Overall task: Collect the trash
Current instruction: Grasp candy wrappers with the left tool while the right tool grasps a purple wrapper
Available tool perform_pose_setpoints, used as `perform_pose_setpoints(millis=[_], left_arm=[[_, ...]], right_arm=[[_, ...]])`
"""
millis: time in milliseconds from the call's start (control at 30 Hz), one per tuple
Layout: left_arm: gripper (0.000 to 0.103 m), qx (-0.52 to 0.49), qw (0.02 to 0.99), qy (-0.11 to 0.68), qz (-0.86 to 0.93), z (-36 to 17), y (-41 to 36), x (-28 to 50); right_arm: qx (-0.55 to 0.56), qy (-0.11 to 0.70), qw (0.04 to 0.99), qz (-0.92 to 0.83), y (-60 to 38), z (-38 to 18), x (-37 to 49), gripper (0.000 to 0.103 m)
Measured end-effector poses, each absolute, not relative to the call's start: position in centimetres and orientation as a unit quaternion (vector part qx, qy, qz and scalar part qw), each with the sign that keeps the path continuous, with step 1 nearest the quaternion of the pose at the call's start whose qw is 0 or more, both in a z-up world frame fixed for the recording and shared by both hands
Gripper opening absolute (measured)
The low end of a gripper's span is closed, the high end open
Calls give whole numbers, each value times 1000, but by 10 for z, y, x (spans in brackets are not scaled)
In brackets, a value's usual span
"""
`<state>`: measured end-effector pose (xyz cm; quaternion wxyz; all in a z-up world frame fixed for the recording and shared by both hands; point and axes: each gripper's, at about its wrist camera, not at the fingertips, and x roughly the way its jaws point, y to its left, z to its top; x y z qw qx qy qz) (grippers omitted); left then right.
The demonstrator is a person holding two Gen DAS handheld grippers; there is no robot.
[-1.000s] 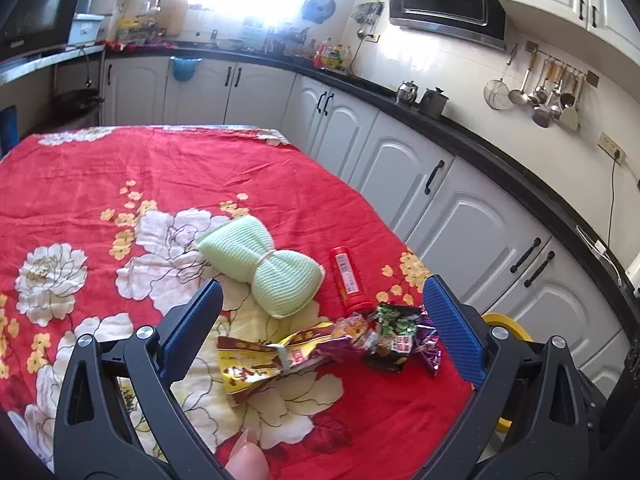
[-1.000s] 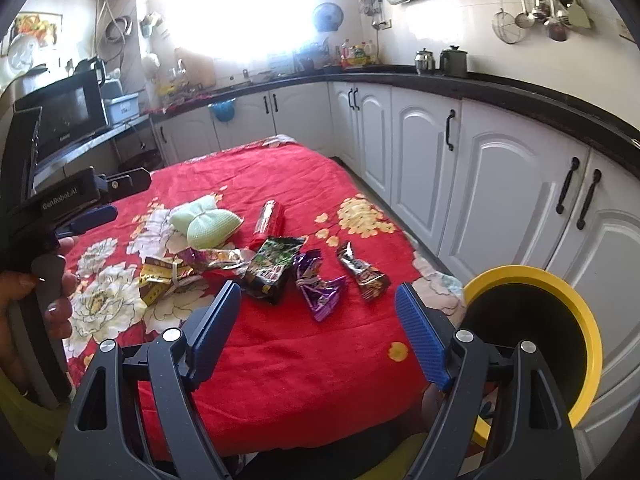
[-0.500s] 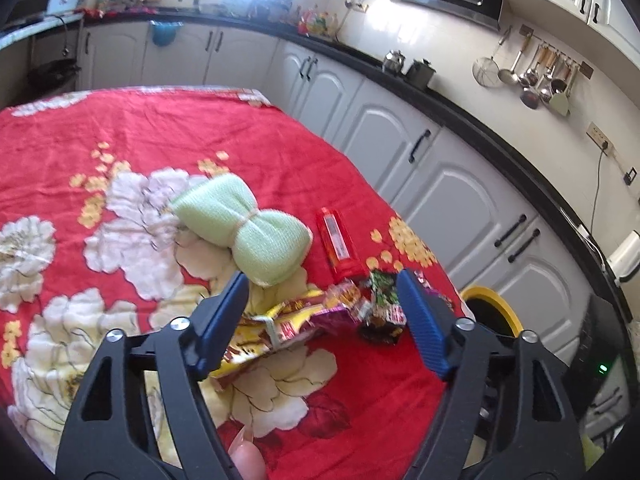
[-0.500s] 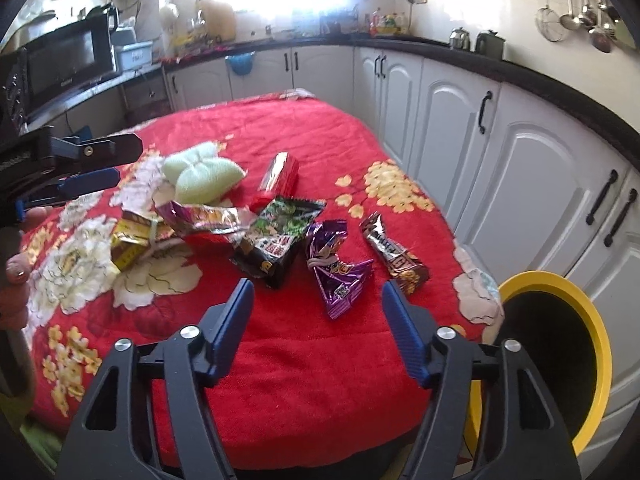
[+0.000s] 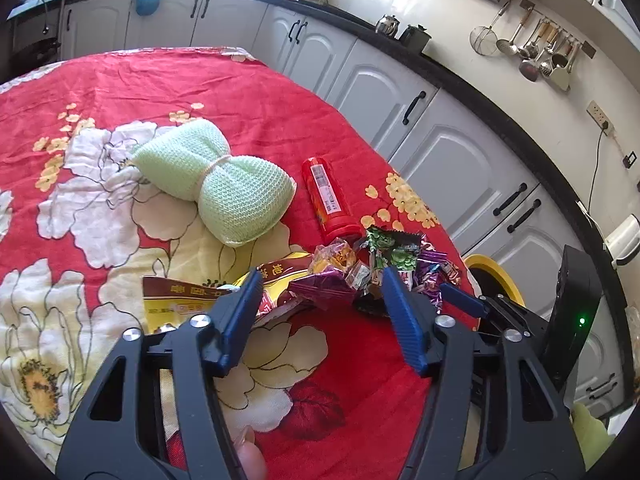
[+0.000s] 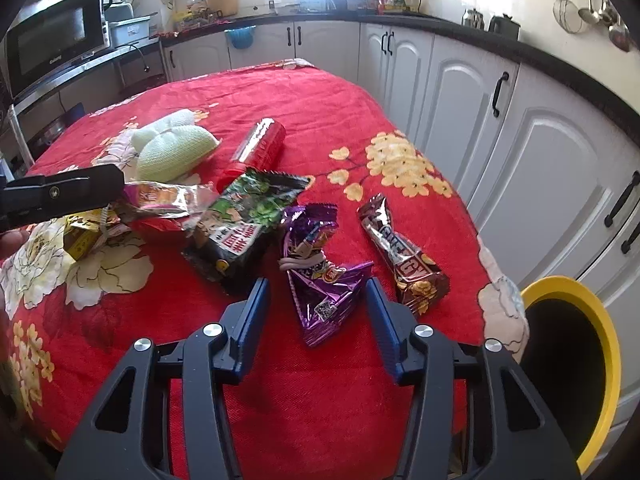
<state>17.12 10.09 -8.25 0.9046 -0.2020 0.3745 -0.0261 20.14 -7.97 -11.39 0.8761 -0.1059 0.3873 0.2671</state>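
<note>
Several snack wrappers lie bunched near the table's edge on the red flowered cloth (image 5: 240,92). My left gripper (image 5: 322,280) hangs just above a crumpled magenta wrapper (image 5: 320,286). The wrapper shows between the closing jaws, and the pads are not on it. A yellow-brown wrapper (image 5: 188,296) lies under the left finger. My right gripper (image 6: 316,286) straddles a purple wrapper (image 6: 320,280). Its jaws are closing too, with small gaps at the pads. Beside it lie a green-black snack bag (image 6: 240,224) and a brown bar wrapper (image 6: 404,256).
A black bin with a yellow rim (image 6: 576,360) stands below the table's right edge. A red tube (image 5: 328,200) and a green knitted pouch (image 5: 212,184) lie behind the wrappers. White cabinets (image 6: 460,92) run along the right. A fingertip (image 5: 250,456) shows at the bottom.
Both grippers have dropped toward the wrappers and tilted down. Their jaws have narrowed from wide open to about half. The right one now sits over the purple wrapper.
</note>
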Motion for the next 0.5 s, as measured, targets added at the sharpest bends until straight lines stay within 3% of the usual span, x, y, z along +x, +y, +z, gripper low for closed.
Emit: perform_pose_setpoints(millis=[233,367,500], left_arm=[[36,-207,902,378,-20,-91,101,176],[24,-210,902,378,-21,-93,101,176],[23,-212,902,375,-27,-92,102,176]], right_arm=[[-90,391,875,270,-81,-118,203,38],[-79,391,876,271,-82,-119,202,35],[-71,393,875,274,-84,-119,200,33]])
